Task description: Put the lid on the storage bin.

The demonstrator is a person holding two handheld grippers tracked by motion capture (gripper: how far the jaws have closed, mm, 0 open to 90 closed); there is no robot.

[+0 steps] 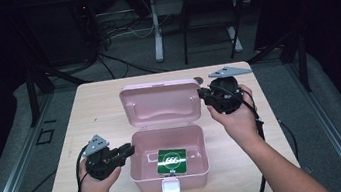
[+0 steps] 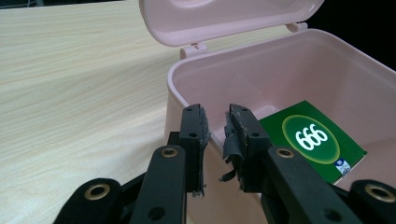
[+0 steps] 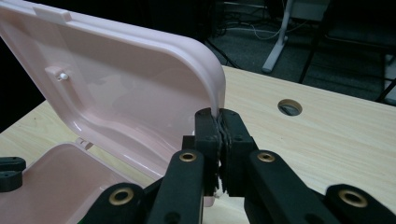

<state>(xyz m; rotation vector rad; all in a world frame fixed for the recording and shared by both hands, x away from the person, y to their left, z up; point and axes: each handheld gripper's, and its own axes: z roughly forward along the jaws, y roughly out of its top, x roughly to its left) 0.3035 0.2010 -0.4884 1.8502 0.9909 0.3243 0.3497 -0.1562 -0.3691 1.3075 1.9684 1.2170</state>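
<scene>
A pink box (image 1: pixel 168 169) is sitting near the front edge of the wooden table (image 1: pixel 100 111), with its hinged lid (image 1: pixel 161 102) standing open behind it. Inside, on the floor of the box, we are seeing a green card (image 1: pixel 171 160) printed with the white figures 666 in a darker oval; in the left gripper view the card (image 2: pixel 312 140) is lying flat toward the box's far wall. A white latch tab (image 1: pixel 171 186) is showing at the front wall of the box.

We are holding the right gripper (image 1: pixel 204 94) at the lid's right edge; in the right gripper view its jaws are pressed together on the rim of the lid (image 3: pixel 140 93), gripping it. We are holding the left gripper (image 1: pixel 128 150) just at the box's left wall; in its own view the jaws are standing a little apart, straddling the top of that wall (image 2: pixel 187 88), with frayed padding on the fingers (image 2: pixel 233 135), and nothing is clamped between them.

A round hole (image 3: pixel 289 107) is showing in the tabletop beyond the lid.
</scene>
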